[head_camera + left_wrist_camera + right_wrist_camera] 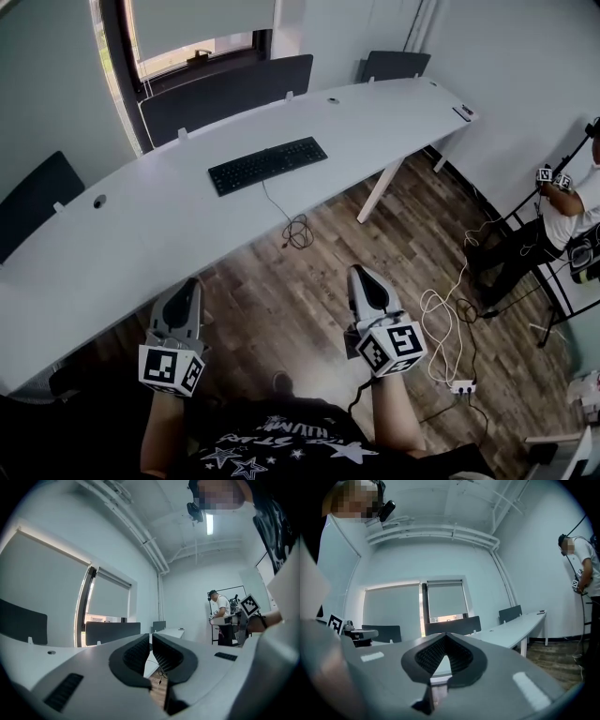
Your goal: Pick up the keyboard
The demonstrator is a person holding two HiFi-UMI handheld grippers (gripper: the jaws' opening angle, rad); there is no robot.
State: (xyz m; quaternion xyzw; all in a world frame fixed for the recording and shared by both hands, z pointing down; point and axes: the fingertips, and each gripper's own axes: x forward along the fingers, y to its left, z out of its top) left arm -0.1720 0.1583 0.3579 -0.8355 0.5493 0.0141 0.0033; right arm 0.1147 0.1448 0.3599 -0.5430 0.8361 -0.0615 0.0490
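Closest to the lens, the left tongs (187,292) and the right tongs (362,281) are held level over the wooden floor (309,309). Each is pressed together with nothing between its pads, as both gripper views show.

The keyboard (267,165) lies flat near the middle of the long, curved white surface (169,234), slightly skewed to the front edge and well apart from both tongs. It is black, full-width, thin and low, and no raised lip shows for a pad to get under. Its cable (296,228) leaves the near side, drops over the edge and ends in a loose coil below. Where it plugs in I cannot tell.

Several things could go wrong from here:
- Tongs arriving closed would only shove the board across the smooth top, so they need to spread first.
- A pinch at one end alone would likely let the long body droop or twist out.
- A lift could draw the coil tight and tug the board back, if the cable's far end is fixed.

Dark divider panels (225,94) stand behind the surface. White leads and a power strip (461,386) lie on the floor to the right, a tripping risk on the approach. A person (562,220) stands beyond them.
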